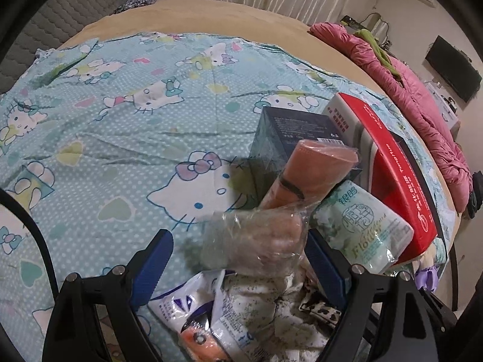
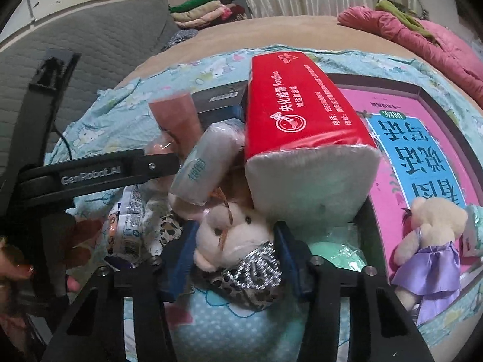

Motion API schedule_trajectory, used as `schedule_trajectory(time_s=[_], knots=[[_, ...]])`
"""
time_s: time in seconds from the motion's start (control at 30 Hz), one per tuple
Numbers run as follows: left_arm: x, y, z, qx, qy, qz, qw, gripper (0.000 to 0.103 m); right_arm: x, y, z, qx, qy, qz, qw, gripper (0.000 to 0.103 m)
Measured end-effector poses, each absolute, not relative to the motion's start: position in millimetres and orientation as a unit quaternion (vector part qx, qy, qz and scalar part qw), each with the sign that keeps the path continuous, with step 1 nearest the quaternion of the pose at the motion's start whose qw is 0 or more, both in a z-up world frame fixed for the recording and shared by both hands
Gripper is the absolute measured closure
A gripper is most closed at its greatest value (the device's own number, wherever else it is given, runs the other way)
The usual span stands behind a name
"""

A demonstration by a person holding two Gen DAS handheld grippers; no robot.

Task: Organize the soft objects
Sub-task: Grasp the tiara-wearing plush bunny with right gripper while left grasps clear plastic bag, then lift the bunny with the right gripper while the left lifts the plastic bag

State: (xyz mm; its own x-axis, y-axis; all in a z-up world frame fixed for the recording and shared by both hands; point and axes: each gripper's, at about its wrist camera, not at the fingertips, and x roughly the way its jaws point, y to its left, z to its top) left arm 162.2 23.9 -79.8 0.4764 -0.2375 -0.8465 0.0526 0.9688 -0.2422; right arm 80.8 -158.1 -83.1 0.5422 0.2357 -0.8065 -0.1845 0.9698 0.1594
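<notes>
Straddling the wrapped pink roll (image 1: pixel 289 193) lying lengthwise ahead, the left gripper (image 1: pixel 238 259) gapes while the right gripper (image 2: pixel 235 256) clasps the plush bear (image 2: pixel 232 238).

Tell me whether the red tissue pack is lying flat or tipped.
Tipped. The red tissue pack leans at a slant, its near end propped on the pile above the plush bear, not flat on the bedsheet.

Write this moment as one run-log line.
right tool: shut on plush bear | left tool: open around wrapped roll | red tissue pack: leaning
</notes>
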Motion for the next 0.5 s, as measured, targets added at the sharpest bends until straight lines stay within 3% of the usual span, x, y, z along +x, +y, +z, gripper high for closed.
schedule_trajectory(time_s=[0.13,0.2,0.5], knots=[[164.4,24.3,-84.2,-0.105,0.504,-0.098,0.852,0.028,74.7,-158.1,-72.6,0.028,0.449,0.14,0.882,0.057],[164.8,24.7,-86.4,-0.115,0.504,-0.108,0.849,0.04,70.4,-157.6,-69.3,0.028,0.448,0.146,0.882,0.057],[157.4,30.0,-82.2,-0.129,0.496,-0.122,0.85,0.045,55.4,-161.4,-60.4,0.028,0.45,0.154,0.879,0.057]])
